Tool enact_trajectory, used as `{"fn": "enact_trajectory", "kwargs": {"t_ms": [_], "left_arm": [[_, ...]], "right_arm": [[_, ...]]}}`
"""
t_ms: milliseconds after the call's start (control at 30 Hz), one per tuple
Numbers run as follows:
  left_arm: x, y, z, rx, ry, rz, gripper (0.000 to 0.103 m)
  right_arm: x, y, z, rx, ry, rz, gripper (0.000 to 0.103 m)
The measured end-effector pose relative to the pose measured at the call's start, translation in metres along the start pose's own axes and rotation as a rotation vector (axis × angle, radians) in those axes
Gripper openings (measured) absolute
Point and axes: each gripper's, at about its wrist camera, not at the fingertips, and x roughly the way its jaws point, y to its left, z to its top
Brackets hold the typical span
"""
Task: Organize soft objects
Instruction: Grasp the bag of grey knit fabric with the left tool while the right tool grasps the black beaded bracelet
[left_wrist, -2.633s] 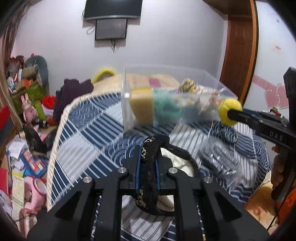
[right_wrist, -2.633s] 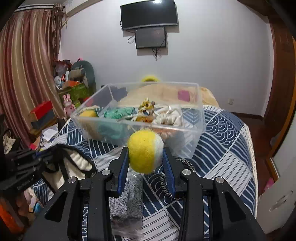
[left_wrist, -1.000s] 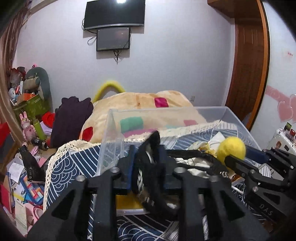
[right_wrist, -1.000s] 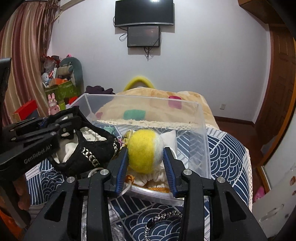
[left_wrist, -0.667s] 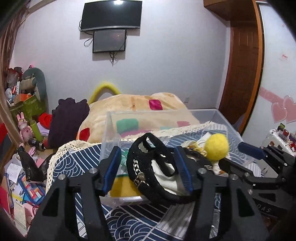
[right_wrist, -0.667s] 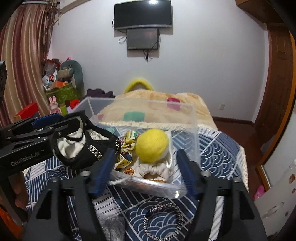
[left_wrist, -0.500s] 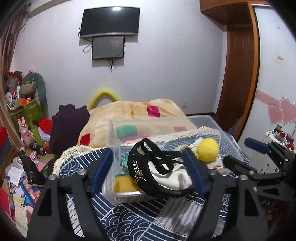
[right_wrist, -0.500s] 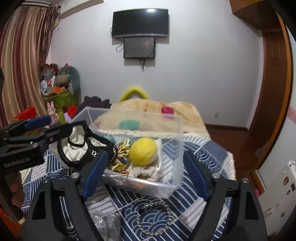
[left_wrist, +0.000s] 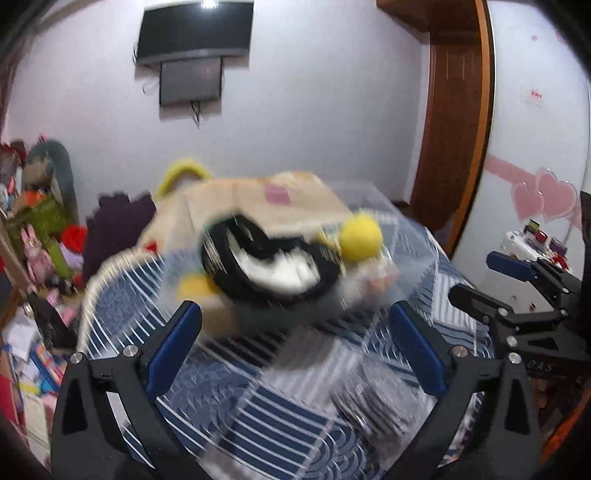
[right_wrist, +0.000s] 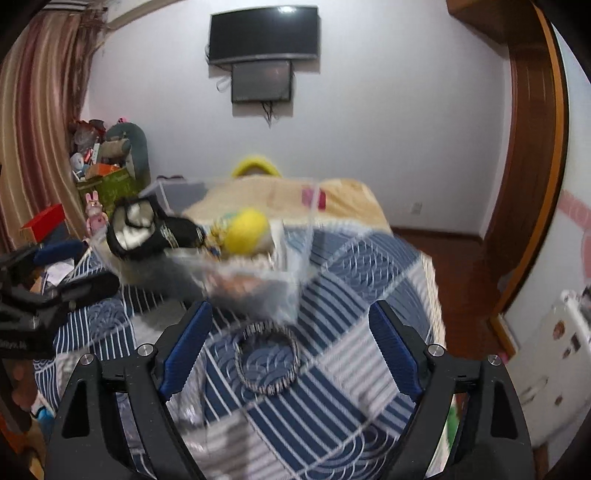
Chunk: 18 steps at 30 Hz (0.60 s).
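Observation:
A clear plastic bin (left_wrist: 402, 258) (right_wrist: 295, 295) stands on the blue patterned bed. In it lie a black and white fabric piece (left_wrist: 269, 269) (right_wrist: 147, 229) and a yellow ball (left_wrist: 360, 236) (right_wrist: 245, 230), on top of other soft items. My left gripper (left_wrist: 295, 350) is open and empty, in front of the bin. My right gripper (right_wrist: 288, 350) is open and empty, also in front of the bin. Both views are blurred by motion.
A beaded ring (right_wrist: 267, 360) lies on the bedspread (right_wrist: 351, 295) in front of the bin. A clear bag with grey fabric (left_wrist: 369, 398) lies near it. A beige pillow (right_wrist: 343, 203) is behind the bin. Clutter (left_wrist: 37, 240) fills the floor on the left.
Both grippers opened and let go of the fabric piece and the yellow ball into the bin. Both have since pulled back from the bin.

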Motion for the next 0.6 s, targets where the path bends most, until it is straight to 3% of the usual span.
{"fn": "enact_trajectory", "kwargs": {"t_ms": [233,400,467,500,567,600], "left_arm": [[0.032,-0.017,-0.034,0.024,0.145,-0.026,0.103],[0.045,-0.025,-0.045,0.014,0.181,-0.056,0.102],[0.052,-0.026,-0.051,0.001,0.202,-0.083,0.095],[0.055,-0.027,-0.053,-0.002,0.213,-0.096,0.084],[0.057,-0.031,-0.056,0.012,0.218,-0.119,0.079],[0.056,-0.032,-0.056,0.020,0.208,-0.124,0.069]], "right_arm": [[0.015,-0.005,-0.026,0.015,0.084,0.027,0.084],[0.024,-0.002,-0.032,0.011,0.119,0.044,0.078],[0.028,-0.002,-0.033,0.011,0.138,0.057,0.074],[0.031,-0.001,-0.034,0.009,0.148,0.061,0.072],[0.033,0.001,-0.036,0.003,0.162,0.065,0.071],[0.035,0.001,-0.036,0.002,0.166,0.068,0.071]]}}
